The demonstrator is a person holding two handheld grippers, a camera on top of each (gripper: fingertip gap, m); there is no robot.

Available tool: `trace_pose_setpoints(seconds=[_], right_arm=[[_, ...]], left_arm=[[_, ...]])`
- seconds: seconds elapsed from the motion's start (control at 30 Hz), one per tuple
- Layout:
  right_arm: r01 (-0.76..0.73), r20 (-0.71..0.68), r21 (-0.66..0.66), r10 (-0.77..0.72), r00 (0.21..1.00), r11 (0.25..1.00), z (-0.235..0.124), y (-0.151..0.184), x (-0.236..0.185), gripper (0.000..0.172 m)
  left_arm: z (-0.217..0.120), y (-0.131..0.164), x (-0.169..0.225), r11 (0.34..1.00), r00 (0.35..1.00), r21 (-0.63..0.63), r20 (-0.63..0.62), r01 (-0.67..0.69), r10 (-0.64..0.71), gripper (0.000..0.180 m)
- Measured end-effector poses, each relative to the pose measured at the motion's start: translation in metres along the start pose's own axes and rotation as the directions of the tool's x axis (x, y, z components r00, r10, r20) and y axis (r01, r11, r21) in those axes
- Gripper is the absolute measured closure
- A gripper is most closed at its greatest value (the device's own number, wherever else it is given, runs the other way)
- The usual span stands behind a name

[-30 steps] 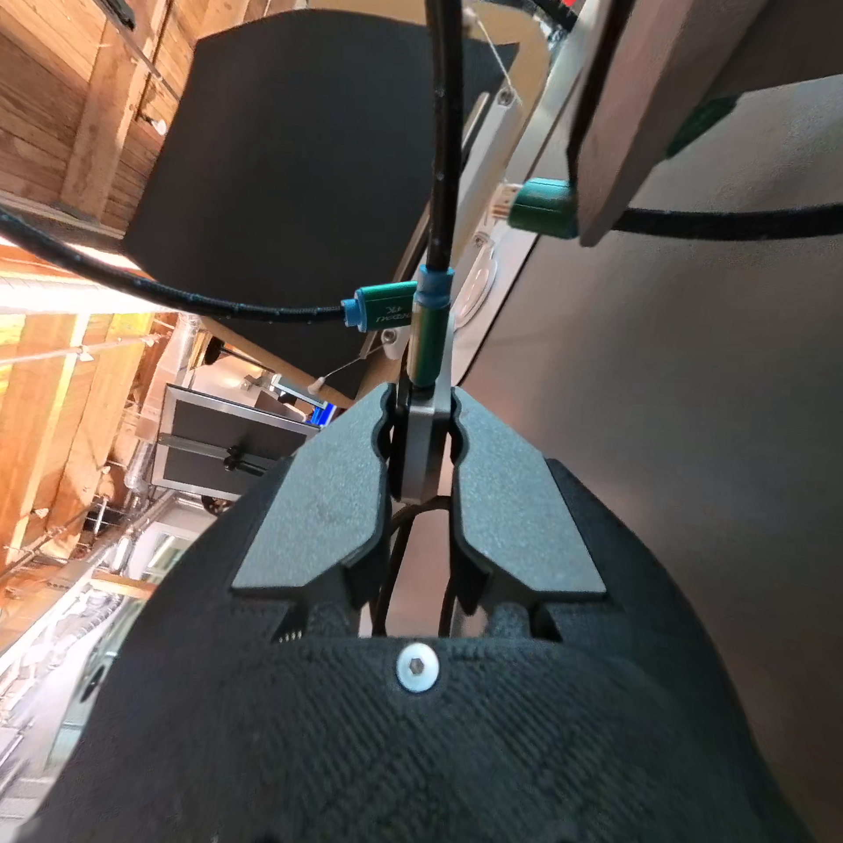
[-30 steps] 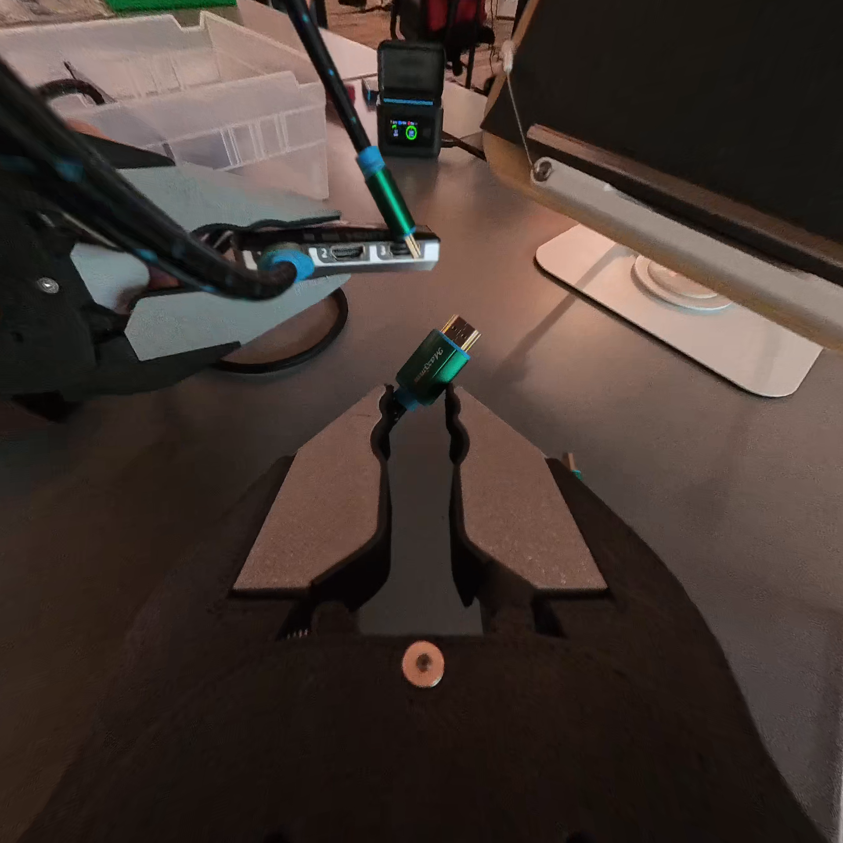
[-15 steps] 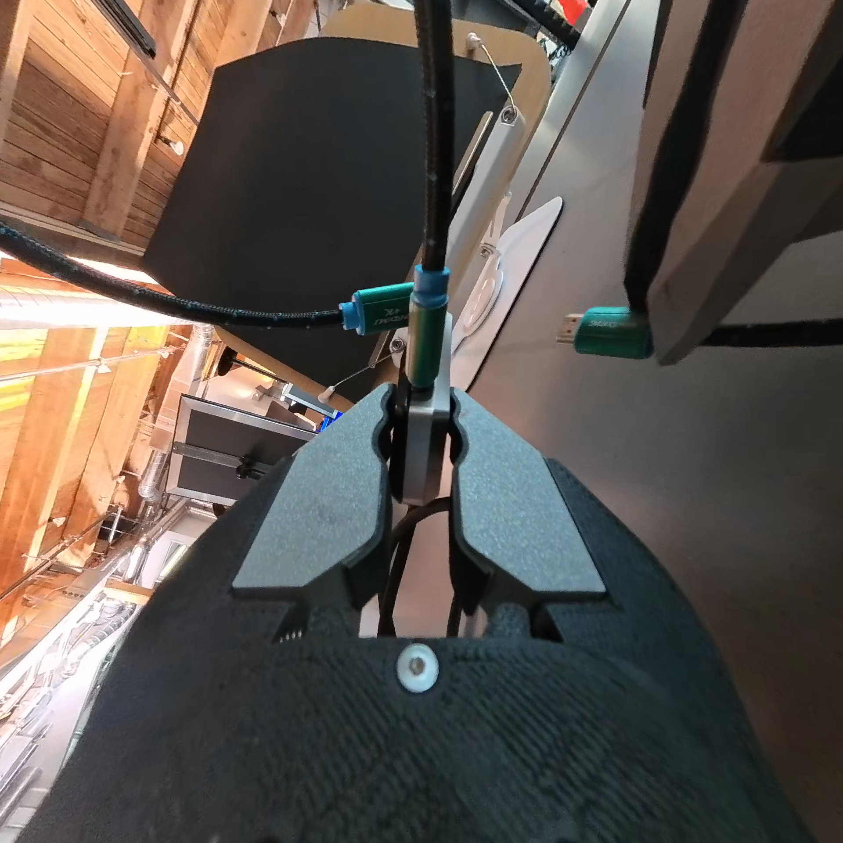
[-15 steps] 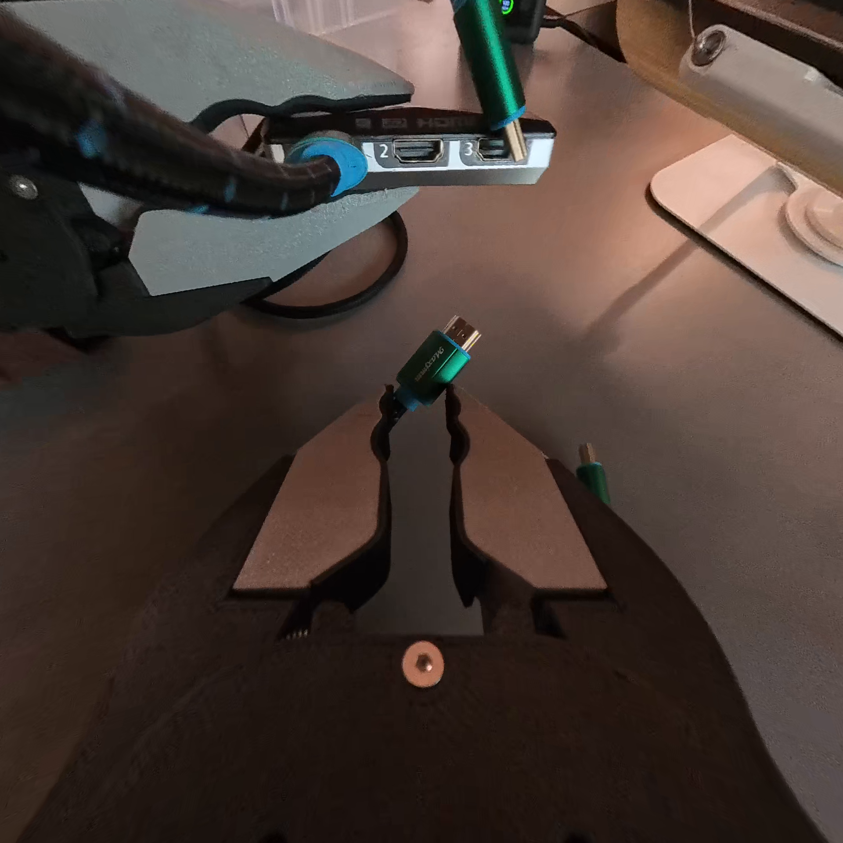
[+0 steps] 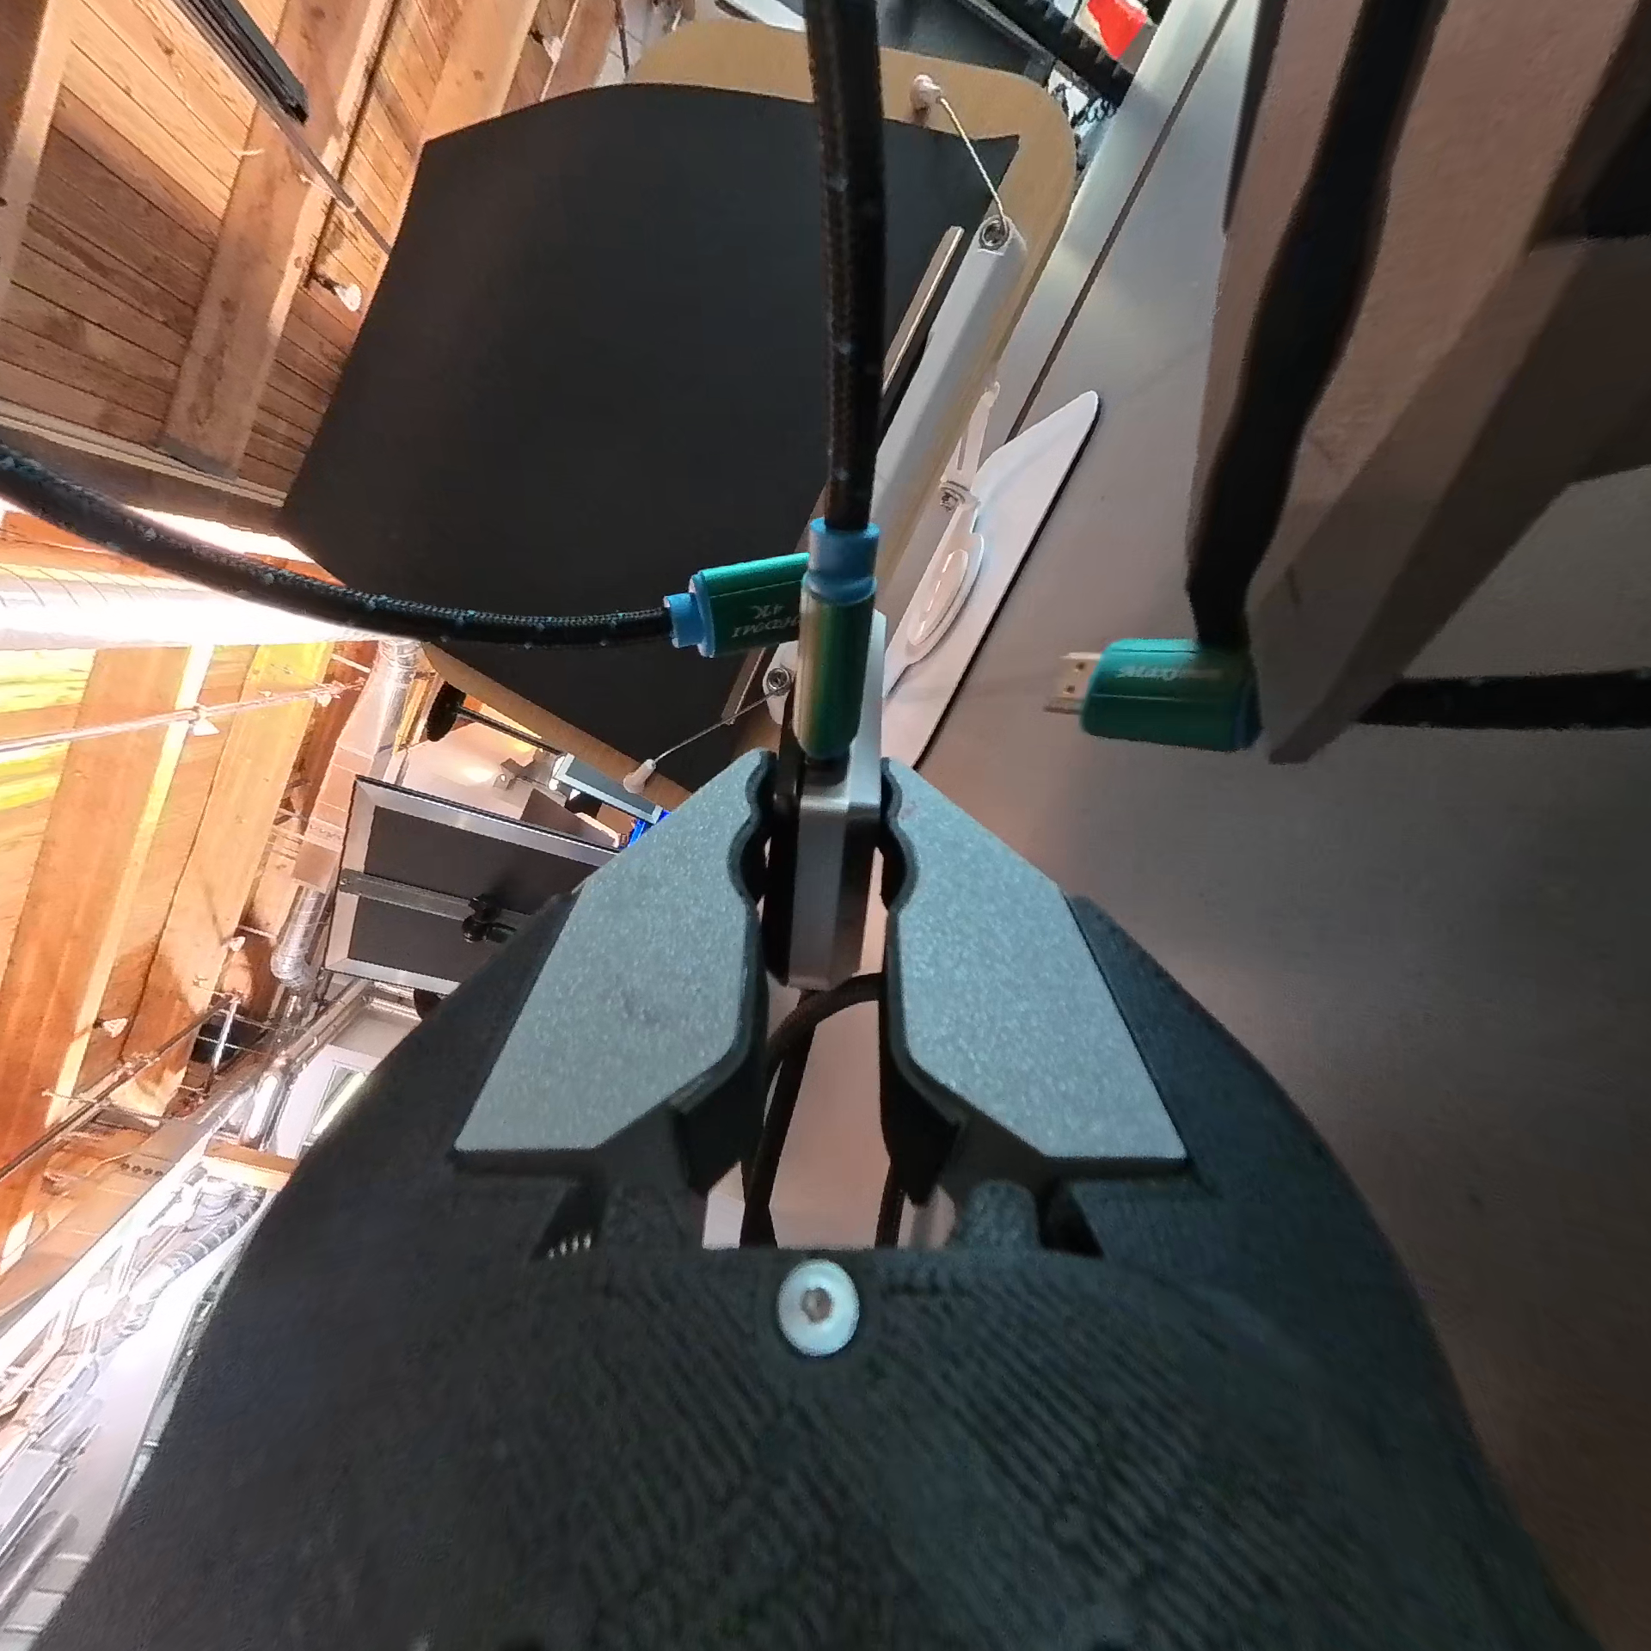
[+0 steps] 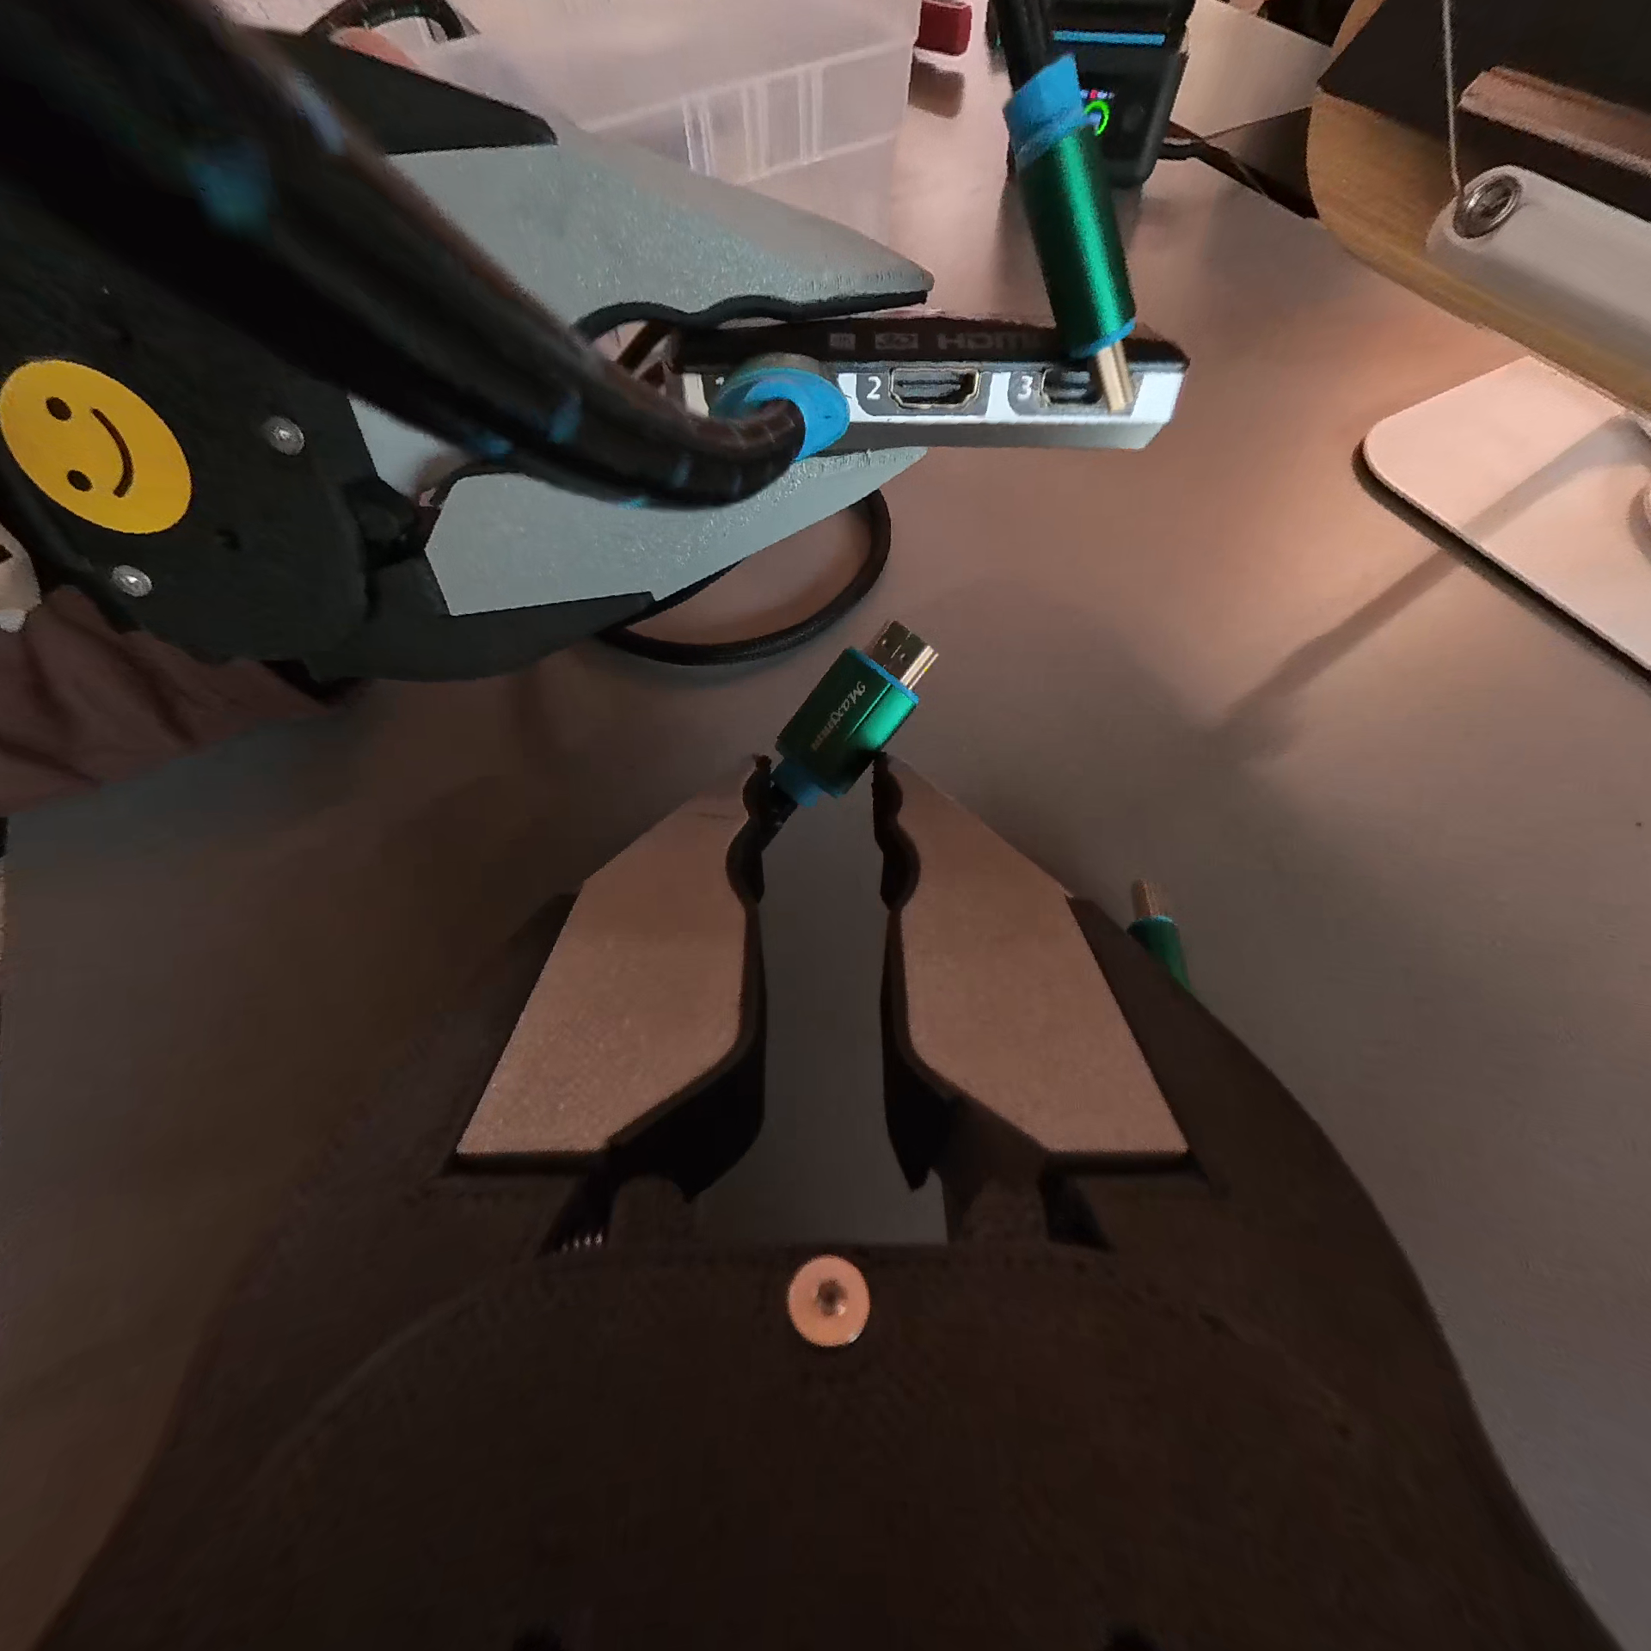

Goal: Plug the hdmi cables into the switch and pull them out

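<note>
My left gripper point(image 5: 826, 786) is shut on the silver HDMI switch point(image 5: 829, 862), held edge-on between both pads. The right wrist view shows the switch point(image 6: 1001, 420) off the table, front ports facing me. One green plug point(image 6: 775, 415) sits in the first port, and the middle port point(image 6: 934, 389) is open. A second green plug point(image 6: 1076, 241) leans with its metal tip at the third port. My right gripper point(image 6: 822, 768) is shut on the back end of a third green HDMI plug point(image 6: 849, 710). Its tip points up and right, below the switch. It also shows in the left wrist view point(image 5: 1170, 692).
A further green plug point(image 6: 1157, 938) lies on the grey table beside my right finger. A white monitor stand base point(image 6: 1519, 500) is at the right. A clear plastic bin point(image 6: 759, 89) and a small device with a screen point(image 6: 1117, 98) stand at the back. A black cable point(image 6: 786, 625) loops under the switch. Some 8 cm of space lies between my two pairs of fingers.
My right gripper has moved forward with its plug, so the switch now looms closer and larger. Both grasps have held. The left gripper has barely moved.
</note>
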State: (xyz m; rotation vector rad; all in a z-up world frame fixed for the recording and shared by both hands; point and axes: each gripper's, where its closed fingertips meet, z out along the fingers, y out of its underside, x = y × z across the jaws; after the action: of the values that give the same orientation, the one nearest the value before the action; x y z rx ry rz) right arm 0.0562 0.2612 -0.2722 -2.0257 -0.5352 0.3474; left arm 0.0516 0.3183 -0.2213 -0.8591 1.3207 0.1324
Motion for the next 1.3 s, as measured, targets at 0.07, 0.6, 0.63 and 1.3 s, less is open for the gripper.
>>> trace_pose_setpoints(seconds=[0.07, 0.6, 0.63, 1.3], right_arm=[[-0.002, -0.011, 0.015, 0.002, 1.0, 1.0, -0.002, -0.003, 0.002, 0.153], [-0.074, -0.121, 0.238, 0.106, 0.987, 0.968, -0.039, -0.034, 0.035, 0.153], [-0.068, -0.129, 0.266, 0.105, 0.986, 0.961, -0.044, -0.039, 0.036, 0.152], [-0.086, -0.221, 0.179, 0.125, 0.967, 0.98, -0.047, -0.024, 0.053, 0.165]], left_arm=[[0.0, 0.0, 0.001, 1.0, 1.0, 0.001, -0.006, -0.006, 0.006, 0.161], [-0.009, -0.027, 0.034, 0.979, 0.98, 0.136, -0.112, -0.15, 0.165, 0.162], [-0.011, -0.029, 0.037, 0.976, 0.976, 0.152, -0.126, -0.158, 0.178, 0.162], [-0.005, 0.008, -0.034, 0.991, 0.983, -0.036, 0.136, 0.126, -0.12, 0.16]])
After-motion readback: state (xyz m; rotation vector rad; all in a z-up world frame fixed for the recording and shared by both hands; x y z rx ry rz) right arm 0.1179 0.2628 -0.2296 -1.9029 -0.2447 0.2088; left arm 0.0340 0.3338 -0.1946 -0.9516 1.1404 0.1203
